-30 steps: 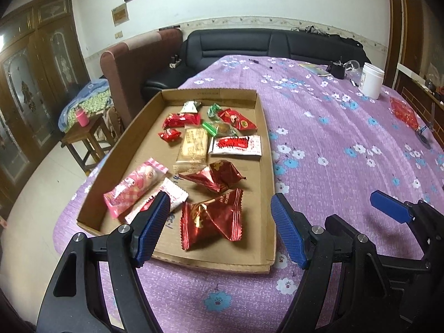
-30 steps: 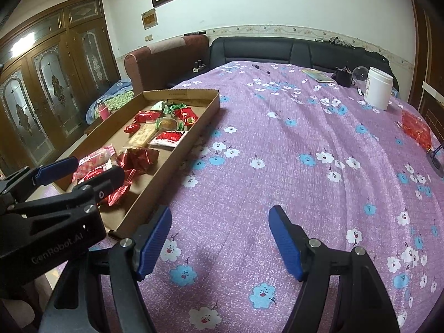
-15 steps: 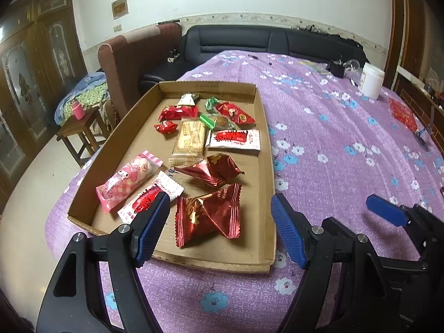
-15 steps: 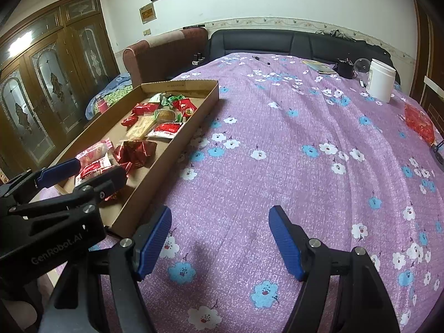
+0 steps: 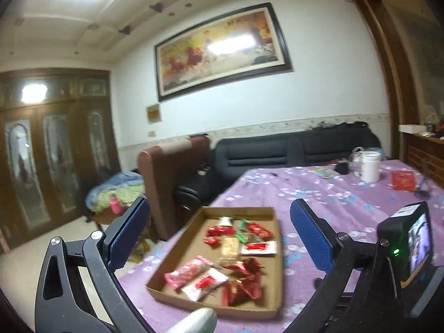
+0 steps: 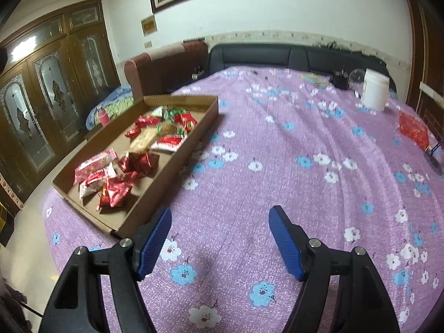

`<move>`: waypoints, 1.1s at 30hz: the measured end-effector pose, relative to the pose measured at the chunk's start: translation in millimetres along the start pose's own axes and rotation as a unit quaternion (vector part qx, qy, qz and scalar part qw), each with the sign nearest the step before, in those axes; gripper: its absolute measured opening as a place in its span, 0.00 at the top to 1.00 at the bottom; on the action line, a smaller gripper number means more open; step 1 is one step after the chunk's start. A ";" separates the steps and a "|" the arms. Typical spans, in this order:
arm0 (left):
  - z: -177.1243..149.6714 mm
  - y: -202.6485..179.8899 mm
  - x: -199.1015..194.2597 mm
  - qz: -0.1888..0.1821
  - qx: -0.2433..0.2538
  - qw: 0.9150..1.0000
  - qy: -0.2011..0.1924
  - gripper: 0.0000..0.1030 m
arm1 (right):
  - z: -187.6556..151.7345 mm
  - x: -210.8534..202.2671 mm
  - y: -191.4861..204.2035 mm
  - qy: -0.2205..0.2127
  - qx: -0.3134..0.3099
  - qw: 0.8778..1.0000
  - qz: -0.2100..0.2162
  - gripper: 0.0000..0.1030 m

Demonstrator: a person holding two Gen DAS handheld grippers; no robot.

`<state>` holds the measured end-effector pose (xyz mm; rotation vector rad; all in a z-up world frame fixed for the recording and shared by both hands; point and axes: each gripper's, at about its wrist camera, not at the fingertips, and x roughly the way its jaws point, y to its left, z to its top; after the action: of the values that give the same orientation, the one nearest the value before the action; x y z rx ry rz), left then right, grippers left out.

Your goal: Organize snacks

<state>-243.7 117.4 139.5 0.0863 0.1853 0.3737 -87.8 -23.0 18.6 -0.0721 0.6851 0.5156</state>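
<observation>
Purple floral tablecloth; cardboard tray; black sofa behind.

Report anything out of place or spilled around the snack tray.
Nothing is spilled: every snack lies inside the cardboard tray. The one stray is a red packet lying alone on the purple tablecloth, far from the tray, near the white jar.

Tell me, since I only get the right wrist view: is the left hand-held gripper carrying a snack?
Observer: No. The left hand-held gripper has nothing between its fingers. Its jaws are opening, and the cardboard tray lies beyond them.
Operator: Does the right hand-held gripper show in that view?
Observer: Only its body, at the right edge, with a small lit screen facing the camera.
Operator: Anything else close by?
Observer: A pale rounded object at the bottom edge, too blurred to identify.
</observation>
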 end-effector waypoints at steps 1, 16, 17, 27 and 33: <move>1.1 2.3 2.0 -0.013 -0.011 1.000 0.014 0.01 | -0.5 -3.8 1.0 -0.011 -0.003 1.000 -0.002 0.27; -29.0 3.2 52.9 -0.032 -0.055 0.977 0.205 0.01 | -7.9 -25.9 18.8 -0.037 -0.055 0.998 -0.020 0.18; -31.1 4.5 54.3 -0.032 -0.058 0.975 0.211 0.01 | -8.3 -25.7 18.9 -0.035 -0.055 0.998 -0.018 0.18; -47.2 9.3 72.5 -0.024 -0.066 0.968 0.242 0.01 | -4.5 -14.3 28.1 -0.012 -0.069 0.997 -0.011 0.18; -55.1 10.3 80.8 -0.027 -0.069 0.963 0.259 0.01 | -1.7 -6.7 35.2 -0.001 -0.081 0.997 -0.007 0.18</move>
<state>-184.2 159.6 73.5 -0.1574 0.6767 0.3479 -110.0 4.4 25.1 -0.2289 0.6401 0.5574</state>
